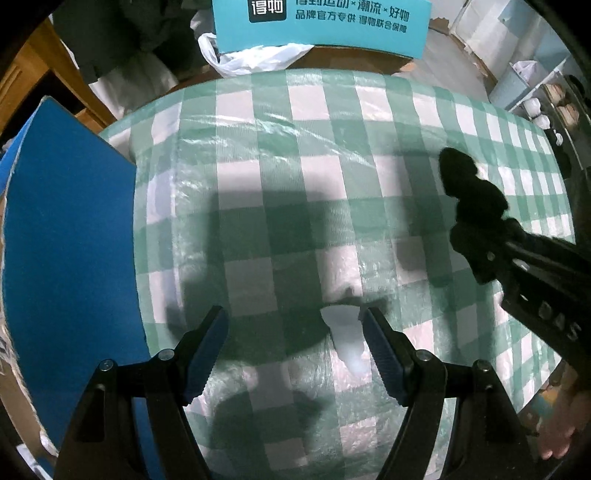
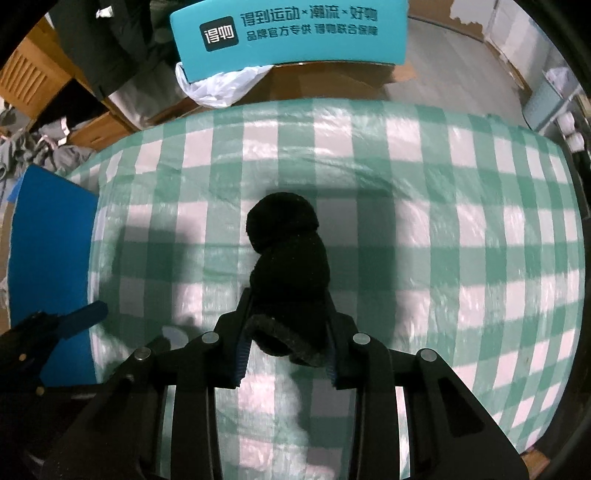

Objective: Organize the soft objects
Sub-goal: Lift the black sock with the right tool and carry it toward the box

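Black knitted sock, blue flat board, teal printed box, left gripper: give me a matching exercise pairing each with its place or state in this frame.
Things:
1. black knitted sock
2. blue flat board
3. teal printed box
4. left gripper

Places or states:
A. open above the green checked tablecloth
B. beyond the table's far edge
C. clamped in the right gripper
D. at the table's left edge

Pairs: 1-C, 2-D, 3-B, 4-A

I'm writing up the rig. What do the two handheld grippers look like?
Both match: the left gripper and right gripper have matte black angular frames with round silver bolt heads and cut-out slots. Their fingers carry ridged blue pads. White lettering marks the right gripper's side. No cables show.
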`<state>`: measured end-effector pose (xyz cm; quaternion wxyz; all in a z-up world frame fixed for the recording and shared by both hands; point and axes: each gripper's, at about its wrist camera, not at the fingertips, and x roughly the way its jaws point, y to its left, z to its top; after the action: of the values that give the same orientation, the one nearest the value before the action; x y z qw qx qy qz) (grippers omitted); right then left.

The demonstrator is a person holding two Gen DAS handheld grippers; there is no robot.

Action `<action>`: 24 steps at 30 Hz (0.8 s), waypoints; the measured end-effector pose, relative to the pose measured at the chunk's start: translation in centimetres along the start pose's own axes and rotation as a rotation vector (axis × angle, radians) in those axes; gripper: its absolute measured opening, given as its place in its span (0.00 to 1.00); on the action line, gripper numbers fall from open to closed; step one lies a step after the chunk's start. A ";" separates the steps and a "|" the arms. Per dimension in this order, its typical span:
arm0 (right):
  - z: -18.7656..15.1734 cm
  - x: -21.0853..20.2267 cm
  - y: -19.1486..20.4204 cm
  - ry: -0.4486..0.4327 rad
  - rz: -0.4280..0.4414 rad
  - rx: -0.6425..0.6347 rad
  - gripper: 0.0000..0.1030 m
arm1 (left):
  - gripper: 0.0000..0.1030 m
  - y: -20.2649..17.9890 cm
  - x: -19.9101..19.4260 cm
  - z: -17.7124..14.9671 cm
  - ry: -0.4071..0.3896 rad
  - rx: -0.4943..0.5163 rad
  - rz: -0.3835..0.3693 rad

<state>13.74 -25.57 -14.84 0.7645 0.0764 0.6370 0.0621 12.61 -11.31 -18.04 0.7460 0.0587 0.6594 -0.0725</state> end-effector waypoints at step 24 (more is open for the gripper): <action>-4.1 -1.6 -1.9 -0.019 0.025 0.030 0.30 | 0.36 -3.3 1.5 -0.8 0.009 0.034 0.026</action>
<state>9.45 -27.59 -14.41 0.7686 0.0961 0.6295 0.0613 11.41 -14.50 -19.60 0.7429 0.0801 0.6605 -0.0735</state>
